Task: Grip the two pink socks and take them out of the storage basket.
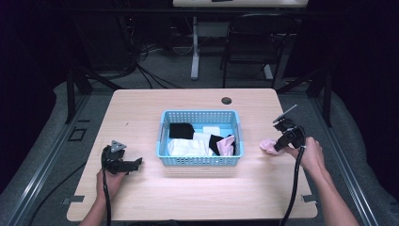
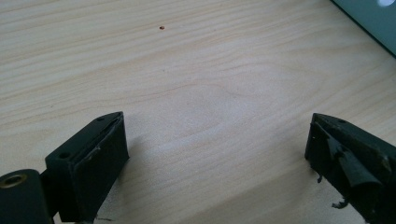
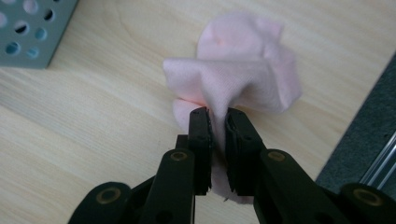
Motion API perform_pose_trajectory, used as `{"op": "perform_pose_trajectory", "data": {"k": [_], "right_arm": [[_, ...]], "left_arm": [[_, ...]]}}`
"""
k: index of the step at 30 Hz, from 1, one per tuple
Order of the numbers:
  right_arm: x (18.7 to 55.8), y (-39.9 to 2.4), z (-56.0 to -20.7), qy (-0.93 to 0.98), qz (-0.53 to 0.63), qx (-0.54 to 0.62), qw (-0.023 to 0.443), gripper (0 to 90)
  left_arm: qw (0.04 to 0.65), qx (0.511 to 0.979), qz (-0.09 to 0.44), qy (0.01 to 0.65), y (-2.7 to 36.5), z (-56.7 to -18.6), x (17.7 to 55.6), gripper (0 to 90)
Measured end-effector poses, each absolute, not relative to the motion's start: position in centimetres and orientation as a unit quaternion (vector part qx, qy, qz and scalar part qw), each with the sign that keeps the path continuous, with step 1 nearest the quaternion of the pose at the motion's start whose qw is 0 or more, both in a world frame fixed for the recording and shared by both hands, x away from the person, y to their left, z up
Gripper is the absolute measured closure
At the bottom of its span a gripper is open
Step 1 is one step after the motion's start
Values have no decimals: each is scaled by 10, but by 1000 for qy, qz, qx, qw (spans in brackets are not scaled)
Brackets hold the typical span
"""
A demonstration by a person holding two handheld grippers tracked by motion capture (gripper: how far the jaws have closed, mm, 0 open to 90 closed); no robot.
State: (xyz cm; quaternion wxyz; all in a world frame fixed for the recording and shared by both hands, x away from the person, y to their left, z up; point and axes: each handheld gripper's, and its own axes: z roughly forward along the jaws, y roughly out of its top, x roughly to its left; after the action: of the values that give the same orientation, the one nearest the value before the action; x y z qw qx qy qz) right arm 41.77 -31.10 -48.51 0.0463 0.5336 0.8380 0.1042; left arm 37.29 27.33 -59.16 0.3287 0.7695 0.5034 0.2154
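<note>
**Holding a pink cloth at the right edge of the surface**

Pinching the pink cloth [image 3: 238, 77] between its two black fingers [image 3: 201, 140], the right gripper [image 1: 282, 141] keeps it low over the wood, to the right of the blue basket [image 1: 162, 141]. The fingers stand narrow, with only a fold of the soft fabric between them, and the rest of the cloth bunches up in front of them and rests on the surface [image 1: 141, 108]. The grip is at one fold, not at the middle; I judge this is because a thin fold is easy for such fingers to catch, while the loose part can hang or lie free.

The cloth is outside the basket, near its right wall but apart from it, and close to the right edge of the surface. Inside the basket lie more pieces: a black cloth [image 1: 181, 130], a white cloth [image 1: 188, 147] and another pink piece [image 1: 227, 145] beside a dark one. So the work in hand seems to be moving small laundry between basket and surface, one piece at a time.

The left gripper [image 1: 123, 164] is well apart, at the left side, with its fingers [image 2: 88, 158] wide and nothing between them, only bare wood below. It probably waits there so that it does not disturb the right hand [image 1: 311, 153].
</note>
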Motion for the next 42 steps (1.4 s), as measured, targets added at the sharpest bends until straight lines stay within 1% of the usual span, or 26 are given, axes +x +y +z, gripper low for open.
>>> {"op": "perform_pose_trajectory", "data": {"k": [1, 3, 4, 5, 6, 7, 9, 10, 11, 12, 13, 15, 16, 17, 18, 20, 24, 26, 32, 35, 37, 38, 41, 42], "right_arm": [[417, -310, -494, 839, 100, 535, 30, 777], [415, -309, -499, 840, 97, 534, 28, 686], [415, -309, -499, 840, 97, 534, 28, 686], [413, -309, -500, 842, 97, 530, 22, 555], [413, -309, -500, 842, 97, 530, 22, 555], [412, -309, -496, 846, 101, 524, 20, 443], [409, -307, -487, 844, 120, 522, 27, 353], [409, -307, -487, 844, 120, 522, 27, 353], [407, -305, -476, 843, 129, 521, 30, 268], [407, -305, -476, 843, 129, 521, 30, 268], [407, -305, -470, 850, 121, 512, 30, 241], [405, -297, -451, 854, 140, 499, 39, 146], [405, -297, -451, 854, 140, 499, 39, 146], [404, -289, -439, 858, 157, 487, 44, 120], [404, -289, -439, 858, 157, 487, 44, 120], [404, -277, -427, 861, 165, 479, 53, 62], [405, -261, -416, 867, 181, 462, 55, 11], [406, -257, -414, 869, 181, 458, 55, 7], [412, -222, -406, 881, 192, 430, 50, 0], [414, -212, -406, 885, 191, 422, 49, 0], [417, -197, -409, 892, 190, 408, 42, 0], [417, -197, -409, 892, 190, 408, 42, 0], [422, -175, -416, 898, 189, 396, 33, 0], [422, -175, -416, 898, 189, 396, 33, 0]], "left_arm": [[329, 769, 216, 504, 273, -592, 373, 57], [329, 770, 216, 503, 273, -592, 373, 57], [329, 770, 216, 503, 273, -592, 373, 57], [329, 769, 216, 504, 273, -592, 373, 57], [329, 769, 216, 504, 273, -592, 373, 57], [328, 770, 216, 503, 273, -592, 373, 57], [329, 769, 215, 504, 273, -592, 373, 57], [329, 769, 215, 504, 273, -592, 373, 57], [328, 770, 216, 503, 273, -592, 373, 57], [328, 770, 216, 503, 273, -592, 373, 57], [328, 770, 216, 503, 273, -592, 373, 57], [329, 770, 216, 503, 273, -592, 373, 57], [329, 770, 216, 503, 273, -592, 373, 57], [329, 770, 216, 503, 273, -592, 373, 57], [329, 770, 216, 503, 273, -592, 373, 57], [329, 770, 216, 503, 273, -592, 373, 57], [329, 770, 216, 503, 273, -592, 373, 57], [329, 769, 215, 504, 273, -592, 373, 57], [329, 770, 216, 503, 273, -592, 373, 57], [329, 770, 215, 503, 273, -592, 373, 57], [329, 770, 216, 503, 273, -592, 373, 57], [328, 770, 216, 503, 273, -592, 373, 57], [329, 769, 215, 504, 273, -592, 373, 57], [329, 769, 215, 504, 273, -592, 373, 57]]}}
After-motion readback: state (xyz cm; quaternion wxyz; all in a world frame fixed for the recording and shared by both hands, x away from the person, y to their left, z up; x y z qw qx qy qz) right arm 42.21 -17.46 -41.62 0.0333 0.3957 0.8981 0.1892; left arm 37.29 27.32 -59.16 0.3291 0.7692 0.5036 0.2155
